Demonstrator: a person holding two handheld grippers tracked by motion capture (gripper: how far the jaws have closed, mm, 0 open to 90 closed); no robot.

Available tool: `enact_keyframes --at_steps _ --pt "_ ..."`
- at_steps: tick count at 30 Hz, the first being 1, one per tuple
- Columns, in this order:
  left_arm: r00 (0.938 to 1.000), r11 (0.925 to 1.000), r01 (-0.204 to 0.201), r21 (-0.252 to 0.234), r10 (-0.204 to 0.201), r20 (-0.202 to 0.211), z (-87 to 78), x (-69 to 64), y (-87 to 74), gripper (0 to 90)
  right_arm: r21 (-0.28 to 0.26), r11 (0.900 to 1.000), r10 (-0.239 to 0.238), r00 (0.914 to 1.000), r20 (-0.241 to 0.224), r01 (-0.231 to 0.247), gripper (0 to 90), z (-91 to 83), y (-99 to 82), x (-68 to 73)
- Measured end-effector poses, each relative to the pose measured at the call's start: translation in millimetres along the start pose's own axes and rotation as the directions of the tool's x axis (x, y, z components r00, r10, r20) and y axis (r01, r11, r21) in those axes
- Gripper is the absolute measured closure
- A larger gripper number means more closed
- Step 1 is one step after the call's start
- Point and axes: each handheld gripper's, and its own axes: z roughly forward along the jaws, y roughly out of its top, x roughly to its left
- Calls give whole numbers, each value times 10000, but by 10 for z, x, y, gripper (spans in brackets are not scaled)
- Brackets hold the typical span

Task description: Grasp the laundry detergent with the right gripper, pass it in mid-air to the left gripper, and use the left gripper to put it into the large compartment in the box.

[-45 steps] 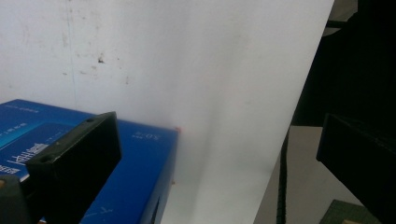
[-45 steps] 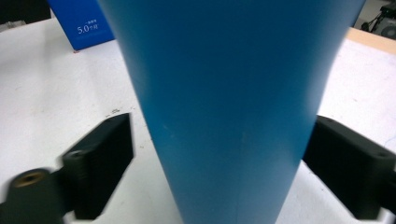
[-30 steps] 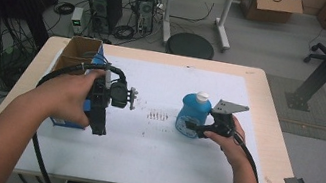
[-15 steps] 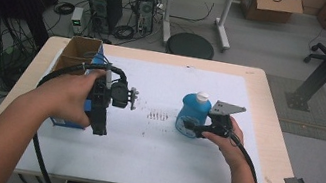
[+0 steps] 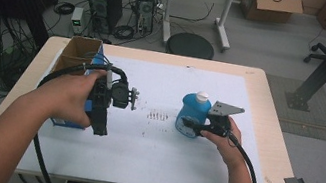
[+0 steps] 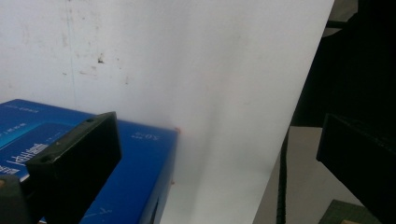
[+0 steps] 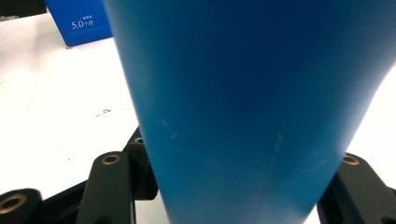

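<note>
At the right of centre in the high view, a blue bottle with a white cap stands upright on the white sheet that covers the table. The right gripper comes in level from the right of the bottle and its jaws have just been closing on the bottle's lower body; in the right gripper view the blue bottle sits squeezed between the two black jaws, one on each side. At the left of centre in the high view, the left gripper hangs tilted downward above a blue box by the sheet's left edge. In the left gripper view its jaws stand wide apart with nothing between them, and the blue box lies at the lower left. A brown cardboard box sits at the table's upper left corner.
</note>
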Motion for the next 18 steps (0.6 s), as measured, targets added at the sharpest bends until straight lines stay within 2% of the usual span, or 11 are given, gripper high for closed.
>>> enact_keyframes --at_steps 7,11,18 --pt "10000 10000 -47 -9 47 -6 -4 -9 10 5 -62 10000 -24 10000 82 25 456 -5 0 22" --pt "10000 10000 -10 -4 10 -1 -8 -2 -3 5 -163 9998 -69 9999 -102 67 459 -24 31 50" --pt "10000 9999 -27 -112 27 -52 -19 10 -2 5 -129 9984 -552 9981 -286 548 459 -151 204 139"
